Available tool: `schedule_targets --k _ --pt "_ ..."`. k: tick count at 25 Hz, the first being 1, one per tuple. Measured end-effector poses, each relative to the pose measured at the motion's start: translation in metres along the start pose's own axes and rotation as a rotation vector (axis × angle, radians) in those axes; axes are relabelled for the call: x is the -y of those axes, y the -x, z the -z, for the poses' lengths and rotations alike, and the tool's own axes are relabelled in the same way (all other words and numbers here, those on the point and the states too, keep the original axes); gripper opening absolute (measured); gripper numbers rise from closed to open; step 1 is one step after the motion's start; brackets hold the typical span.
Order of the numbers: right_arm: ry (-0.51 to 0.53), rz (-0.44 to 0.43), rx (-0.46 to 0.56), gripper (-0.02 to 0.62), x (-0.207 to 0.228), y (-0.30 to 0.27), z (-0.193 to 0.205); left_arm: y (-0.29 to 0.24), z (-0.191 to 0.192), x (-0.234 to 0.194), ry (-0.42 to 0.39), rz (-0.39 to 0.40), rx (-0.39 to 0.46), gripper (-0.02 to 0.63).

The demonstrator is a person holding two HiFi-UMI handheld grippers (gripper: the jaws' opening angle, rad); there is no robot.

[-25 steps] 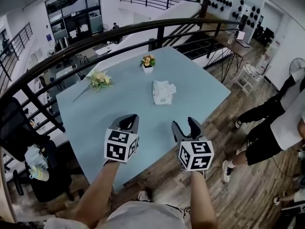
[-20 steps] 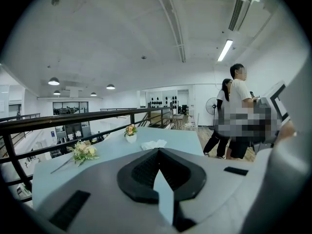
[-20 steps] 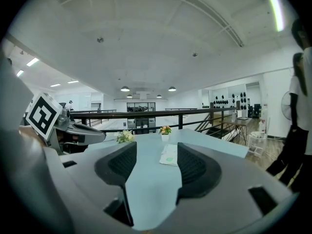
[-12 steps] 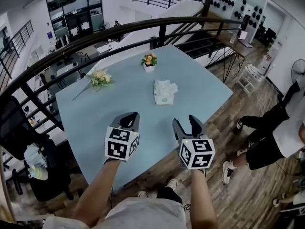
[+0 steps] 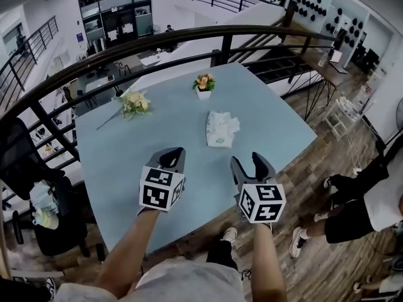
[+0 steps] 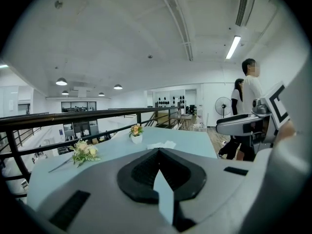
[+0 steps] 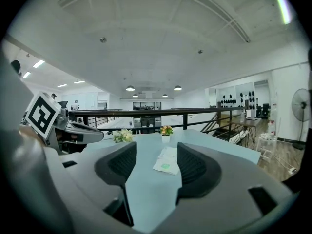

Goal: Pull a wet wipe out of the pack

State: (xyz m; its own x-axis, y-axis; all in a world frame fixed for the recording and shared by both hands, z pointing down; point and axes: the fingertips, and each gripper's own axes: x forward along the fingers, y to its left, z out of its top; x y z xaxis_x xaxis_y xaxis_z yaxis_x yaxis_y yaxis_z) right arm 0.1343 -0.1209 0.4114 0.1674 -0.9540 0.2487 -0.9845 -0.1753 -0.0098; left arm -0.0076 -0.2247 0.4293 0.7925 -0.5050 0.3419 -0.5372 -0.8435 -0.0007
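The wet wipe pack (image 5: pixel 221 129) is white with a green patch and has a crumpled wipe at its top. It lies flat on the light blue table (image 5: pixel 126 162), right of centre. Both grippers hover over the table's near edge, well short of the pack. My left gripper (image 5: pixel 170 156) is shut with nothing in it, and in its own view the left gripper (image 6: pixel 157 152) shows the pack (image 6: pixel 161 145) far ahead. My right gripper (image 5: pixel 247 163) is open and empty. In the right gripper view the pack (image 7: pixel 166 161) shows between the jaws of the right gripper (image 7: pixel 157 165), still distant.
A small flower pot (image 5: pixel 203 85) stands at the table's far side, and a bouquet (image 5: pixel 134 104) lies at the far left. A black railing (image 5: pixel 94 58) runs behind the table. A person (image 5: pixel 371 200) stands on the wooden floor to the right.
The head view has shifted a little, so the table sits further right in it. The person on the right has moved away toward the picture's edge. Both grippers have barely moved.
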Motion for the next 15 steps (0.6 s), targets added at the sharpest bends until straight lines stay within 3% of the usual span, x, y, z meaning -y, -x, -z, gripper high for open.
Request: schedule_targets --k 15 --pt "0.037 -0.193 -0.025 0.242 0.068 -0.09 -0.014 -0.075 -0.018 -0.007 0.053 -0.18 -0.036 -0.005"
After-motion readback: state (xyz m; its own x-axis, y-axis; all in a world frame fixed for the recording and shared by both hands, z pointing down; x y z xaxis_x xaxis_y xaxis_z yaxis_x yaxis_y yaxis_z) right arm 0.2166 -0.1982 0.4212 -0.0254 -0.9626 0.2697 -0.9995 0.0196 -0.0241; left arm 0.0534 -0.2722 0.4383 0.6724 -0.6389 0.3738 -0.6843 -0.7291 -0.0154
